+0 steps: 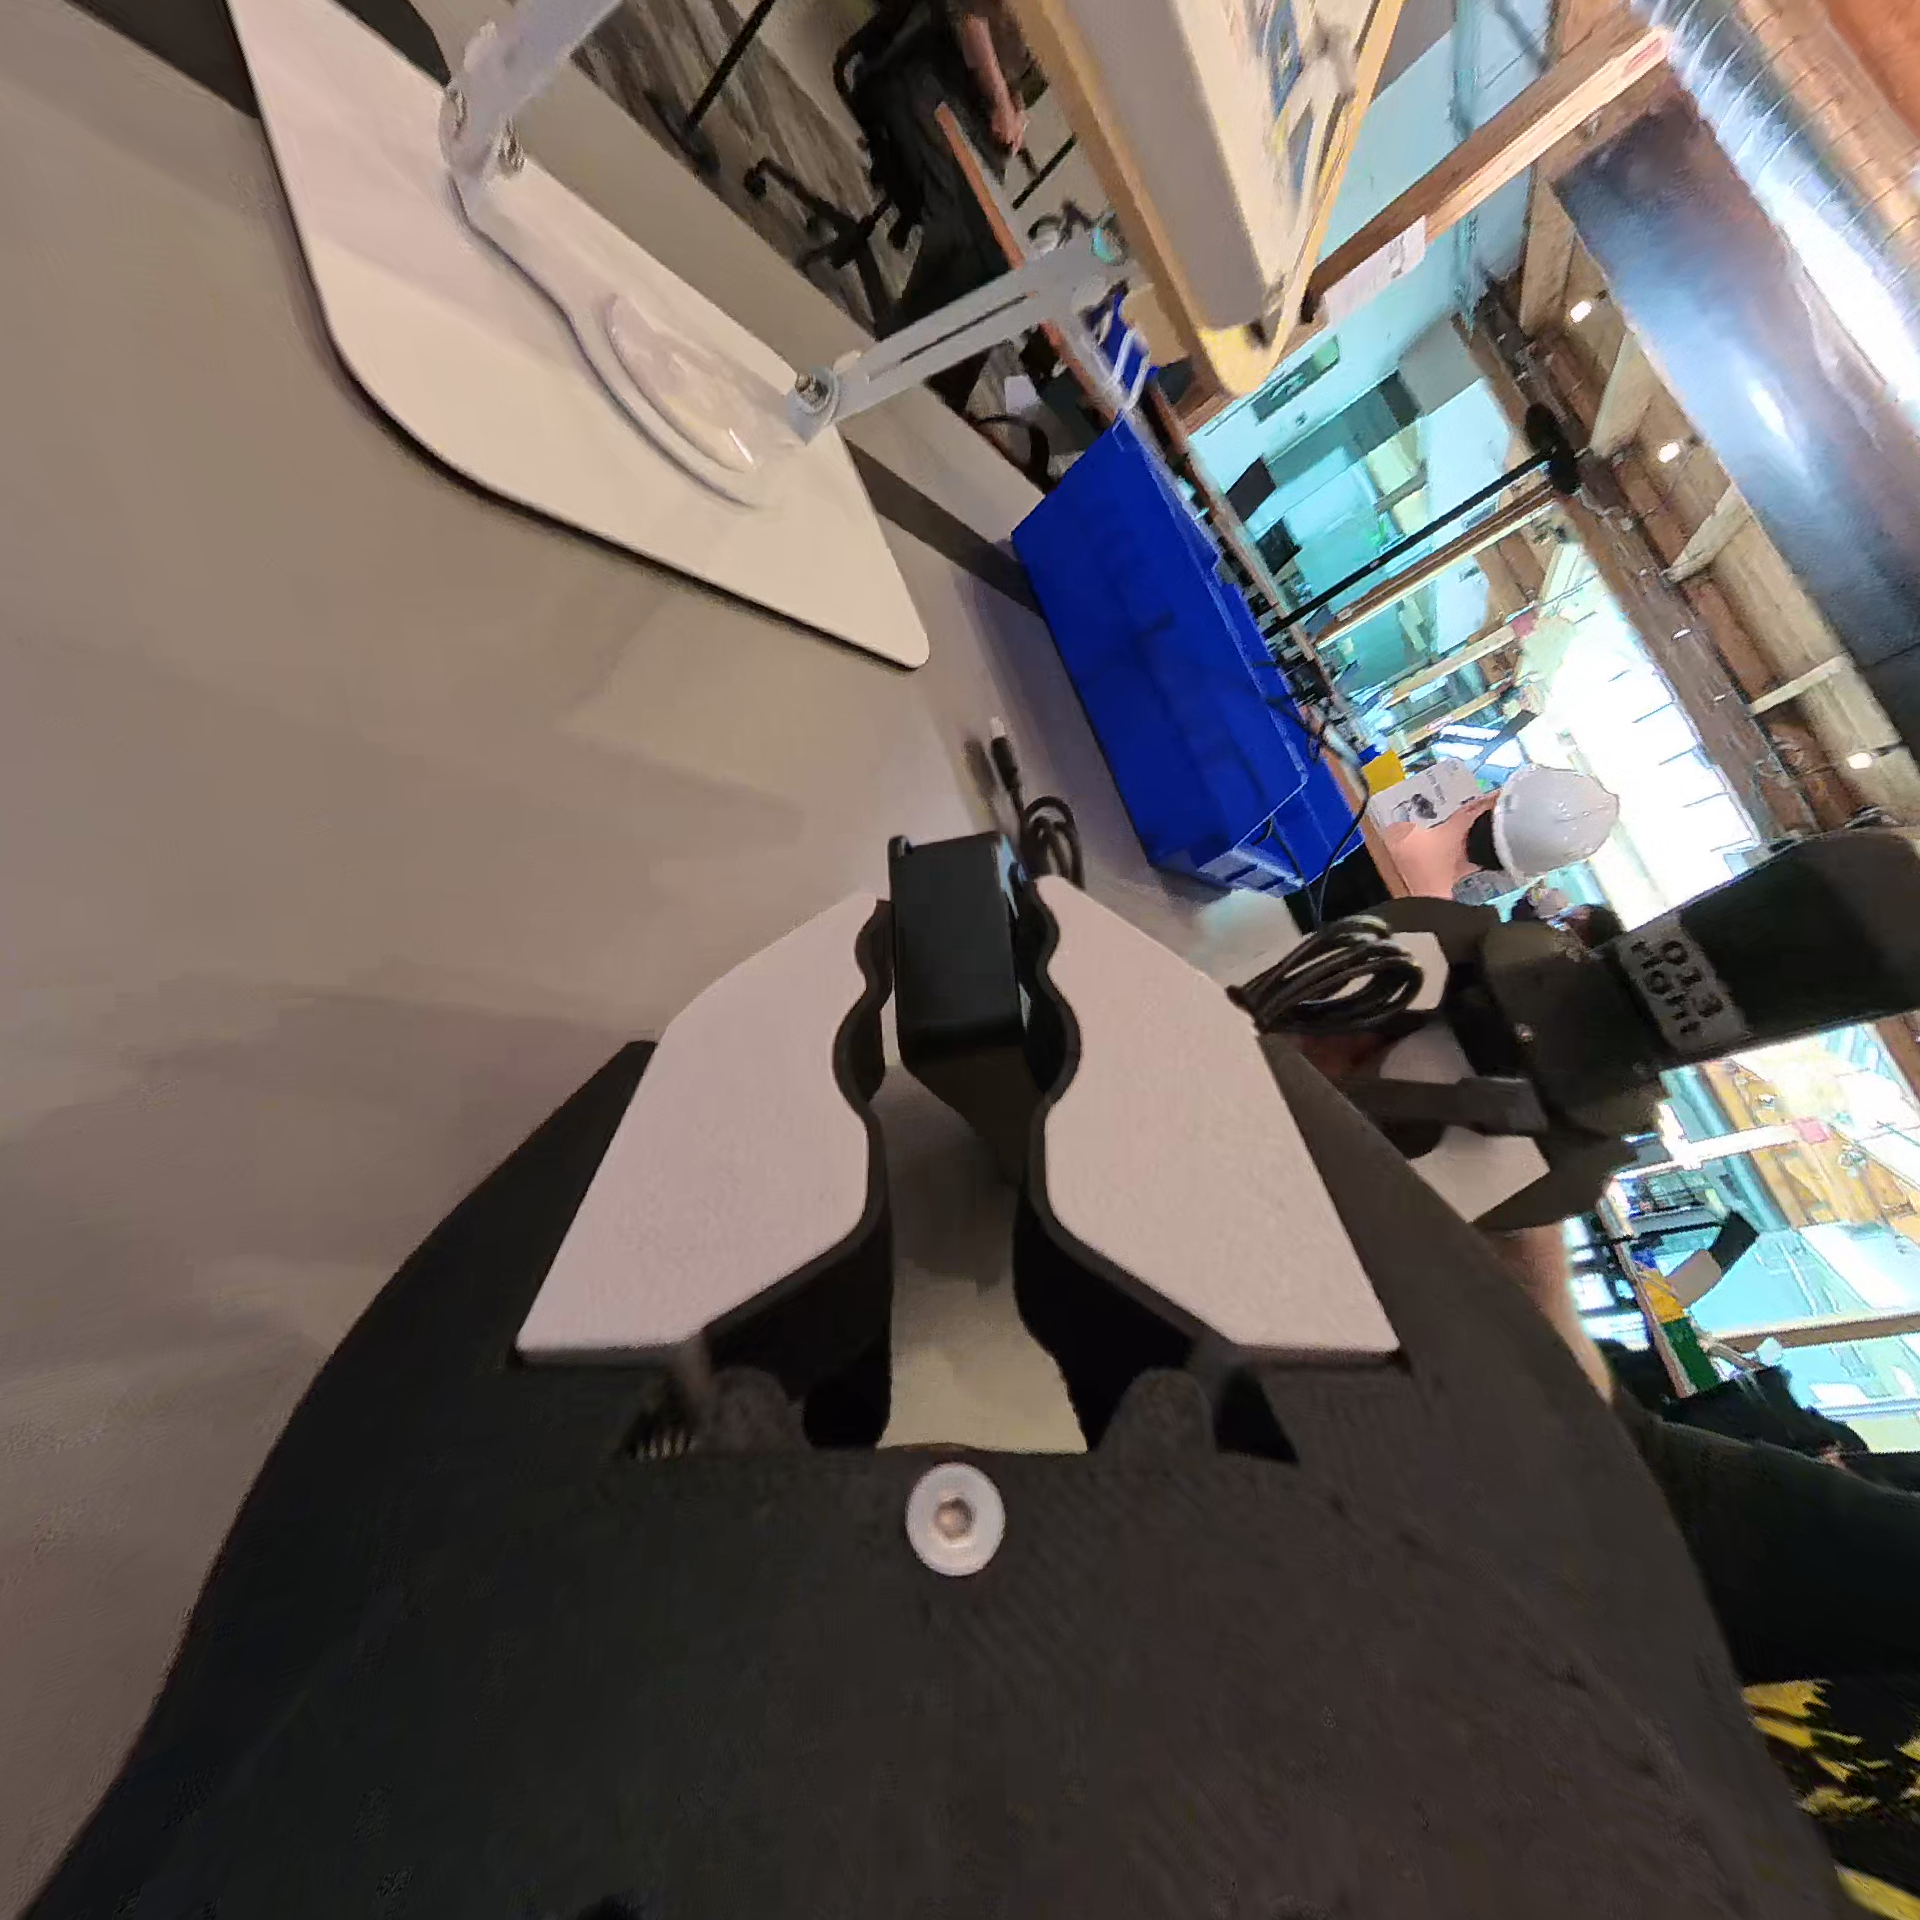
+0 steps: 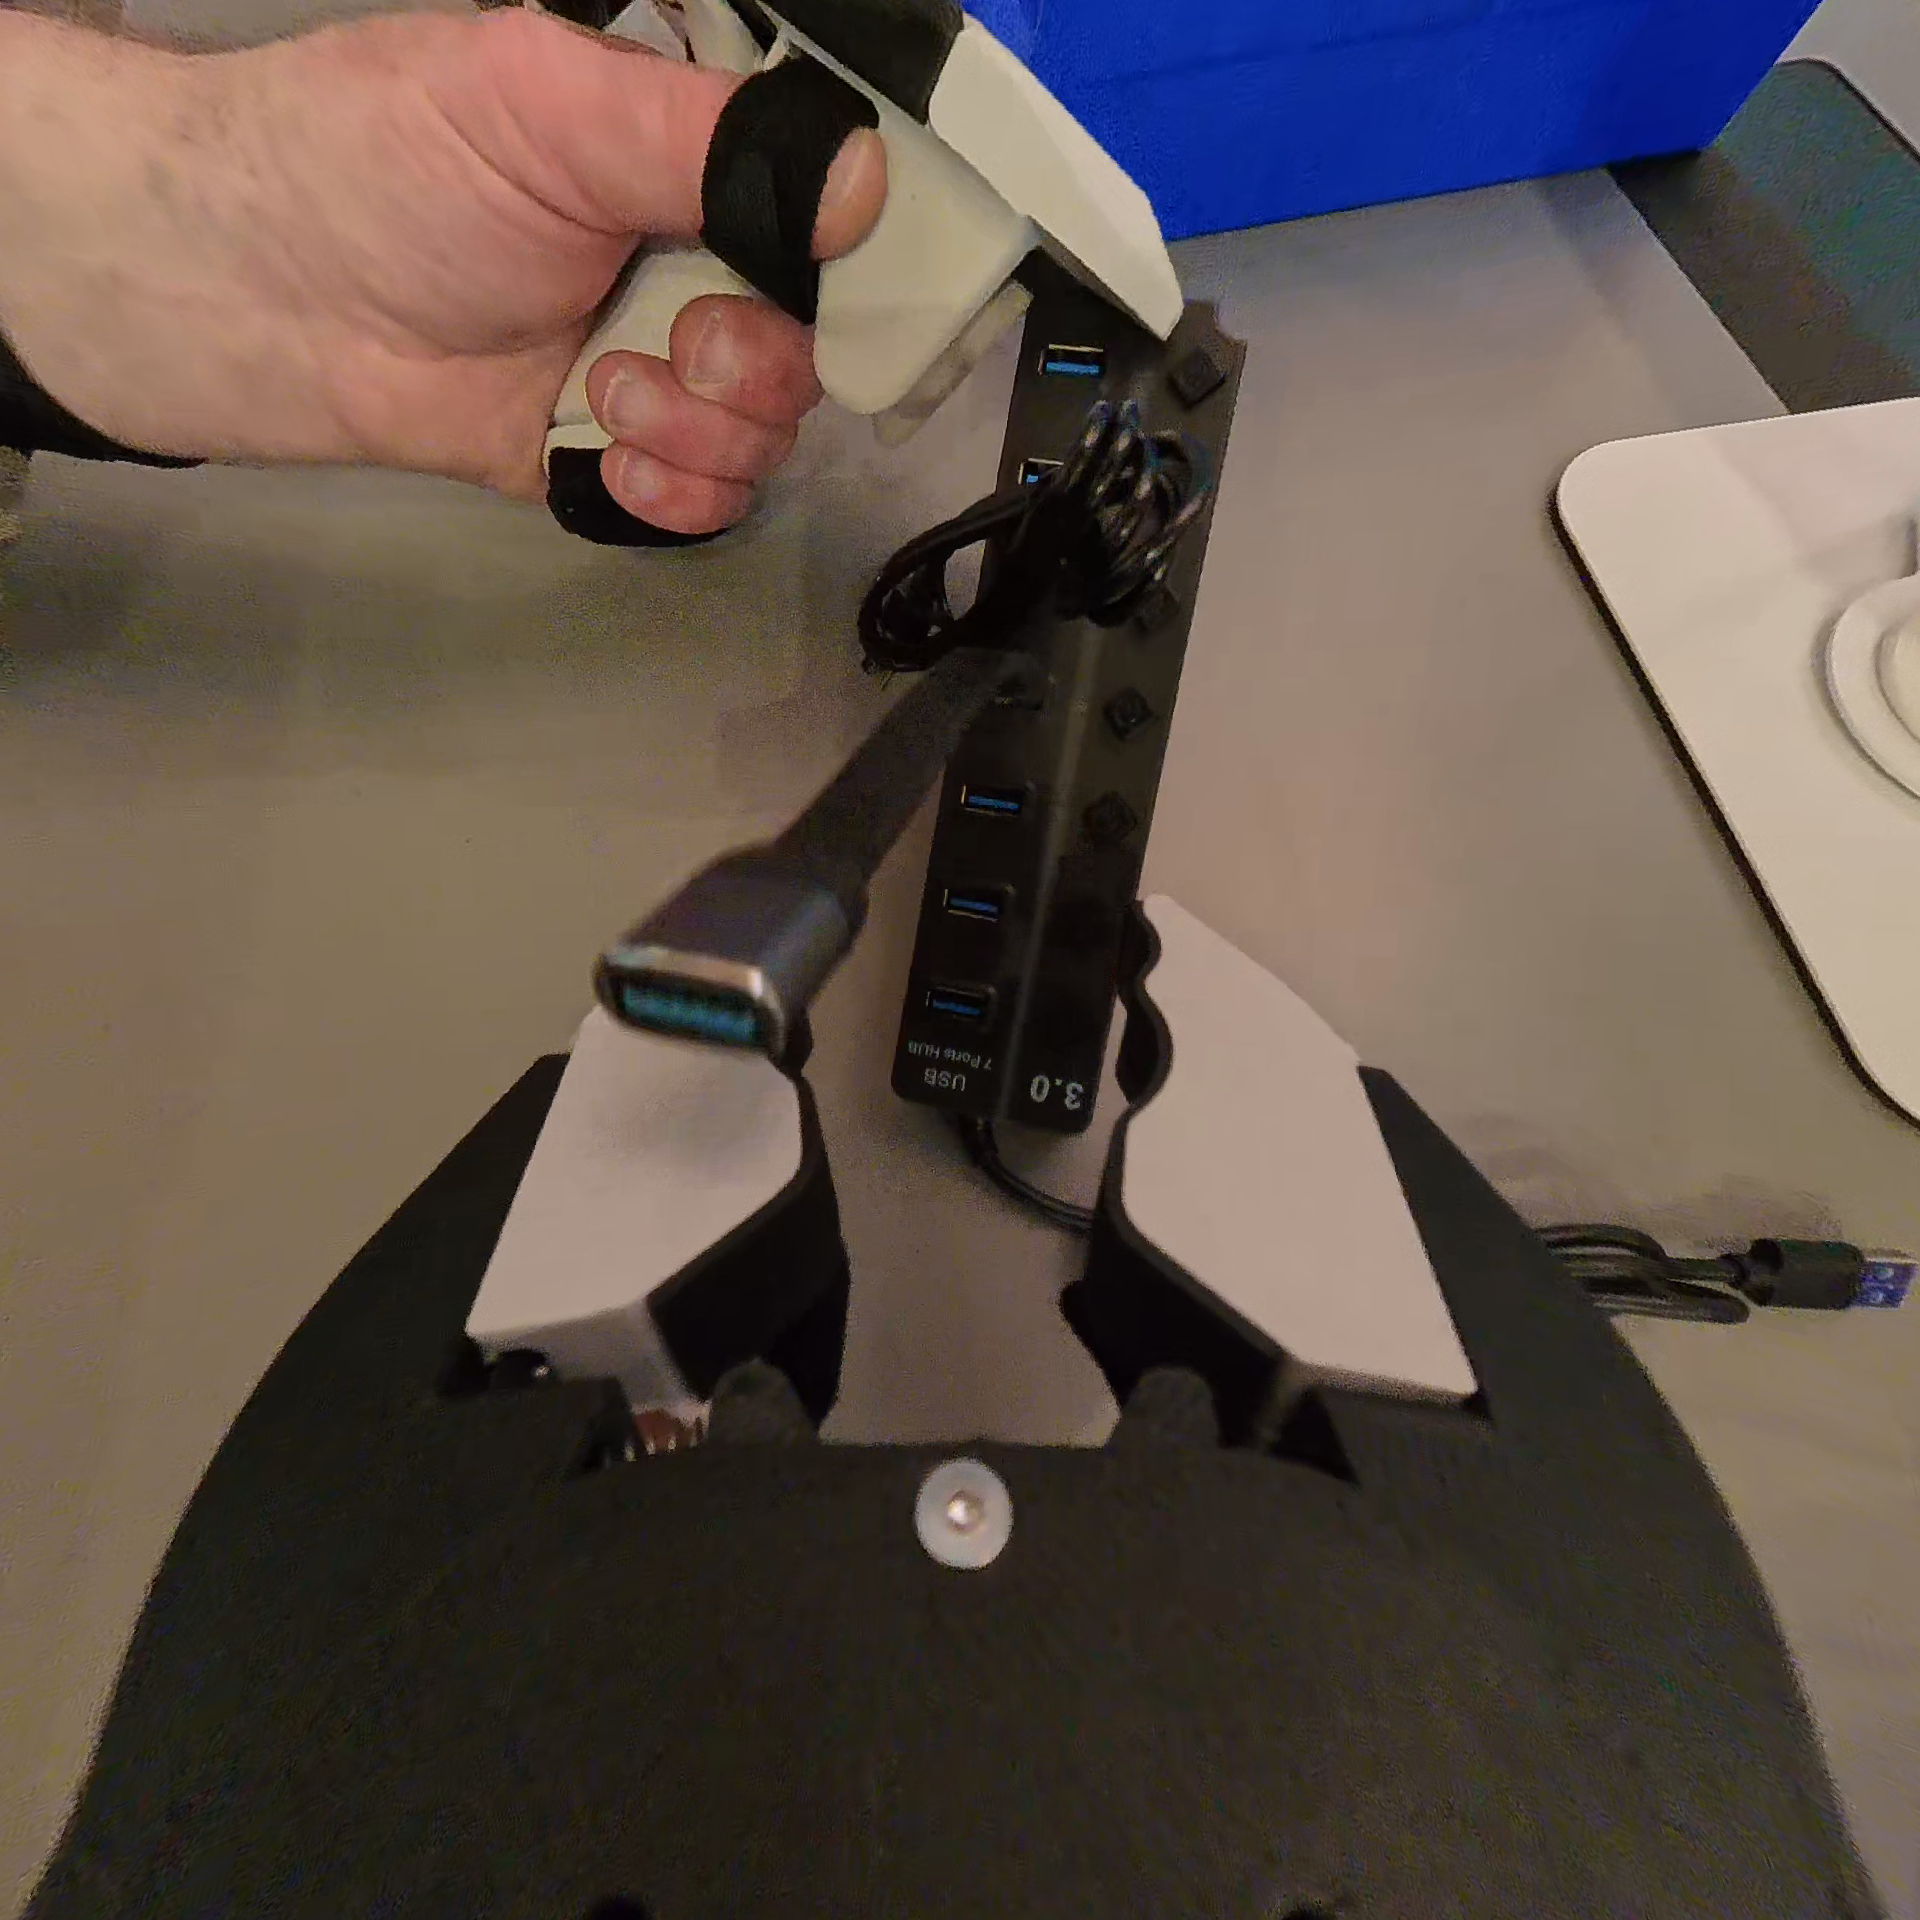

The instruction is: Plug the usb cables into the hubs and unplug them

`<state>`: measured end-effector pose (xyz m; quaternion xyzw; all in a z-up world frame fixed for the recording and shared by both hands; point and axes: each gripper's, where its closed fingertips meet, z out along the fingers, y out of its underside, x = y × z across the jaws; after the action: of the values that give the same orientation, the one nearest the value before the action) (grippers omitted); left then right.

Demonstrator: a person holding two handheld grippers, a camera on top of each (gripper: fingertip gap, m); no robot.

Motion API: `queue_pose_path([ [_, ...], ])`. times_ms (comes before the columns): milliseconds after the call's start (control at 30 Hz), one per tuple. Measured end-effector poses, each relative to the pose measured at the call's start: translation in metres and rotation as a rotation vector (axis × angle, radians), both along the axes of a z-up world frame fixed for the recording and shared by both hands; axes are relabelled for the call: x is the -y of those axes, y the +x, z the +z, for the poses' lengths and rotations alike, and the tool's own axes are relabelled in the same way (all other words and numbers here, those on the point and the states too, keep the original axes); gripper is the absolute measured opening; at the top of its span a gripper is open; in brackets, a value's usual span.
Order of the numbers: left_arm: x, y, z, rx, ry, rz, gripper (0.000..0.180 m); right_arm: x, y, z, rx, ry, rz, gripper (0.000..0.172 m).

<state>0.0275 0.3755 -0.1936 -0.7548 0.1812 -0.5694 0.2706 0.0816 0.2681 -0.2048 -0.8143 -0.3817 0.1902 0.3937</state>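
Observation:
A long black USB hub (image 2: 1081, 748) with several blue ports lies on the grey table (image 2: 416, 831). My left gripper (image 1: 961, 904) is shut on its far end (image 1: 956, 956); in the right wrist view it (image 2: 1091, 312) shows at the top, held by a hand (image 2: 312, 239). My right gripper (image 2: 966, 987) is open around the hub's near end, its pads not pressing on it. A flat dark cable runs from the hub's port side up to a grey USB socket end (image 2: 717, 966), which hangs over my right gripper's left finger. A coiled black cable (image 2: 1070, 530) rests on the hub.
A blue bin (image 2: 1351, 94) stands behind the hub. A white pad (image 2: 1714, 623) with a stand lies to the right. The hub's own cable ends in a blue-tipped plug (image 2: 1808, 1278) on the table at the right. A person in a white helmet (image 1: 1548, 821) is far off. Across from one pair of fingers to the other is roughly 12 cm.

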Motion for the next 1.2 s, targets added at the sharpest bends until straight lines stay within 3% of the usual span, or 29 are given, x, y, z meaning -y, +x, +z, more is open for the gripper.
queue_pose_path([
  [167,0.025,0.004,-0.030,-0.179,-0.017,-0.080,0.022,0.002,0.002,-0.011,0.039,-0.028,0.014,0.053],
  [267,0.036,0.003,-0.034,-0.219,-0.001,-0.115,0.000,0.004,0.007,-0.019,0.087,-0.047,0.017,0.051],
  [367,0.052,0.004,-0.034,-0.241,0.001,-0.184,0.006,0.007,0.015,-0.025,0.117,-0.072,0.015,0.049],
  [567,0.057,0.001,-0.020,-0.332,0.206,-0.300,0.012,0.013,0.013,-0.011,0.043,-0.083,0.028,0.048],
  [700,0.068,0.011,-0.035,-0.468,0.325,-0.428,0.014,0.009,-0.001,-0.013,0.045,-0.094,0.023,0.037],
  [833,0.072,0.022,-0.047,-0.495,0.353,-0.481,0.014,0.002,-0.011,-0.031,0.118,-0.124,0.002,0.034],
  [1000,0.070,0.025,-0.053,-0.516,0.356,-0.518,0.006,-0.004,-0.016,-0.039,0.144,-0.122,-0.003,0.017],
  [1200,0.073,0.029,-0.053,-0.484,0.354,-0.525,0.000,-0.006,-0.018,-0.041,0.142,-0.138,0.025,0.017],
])
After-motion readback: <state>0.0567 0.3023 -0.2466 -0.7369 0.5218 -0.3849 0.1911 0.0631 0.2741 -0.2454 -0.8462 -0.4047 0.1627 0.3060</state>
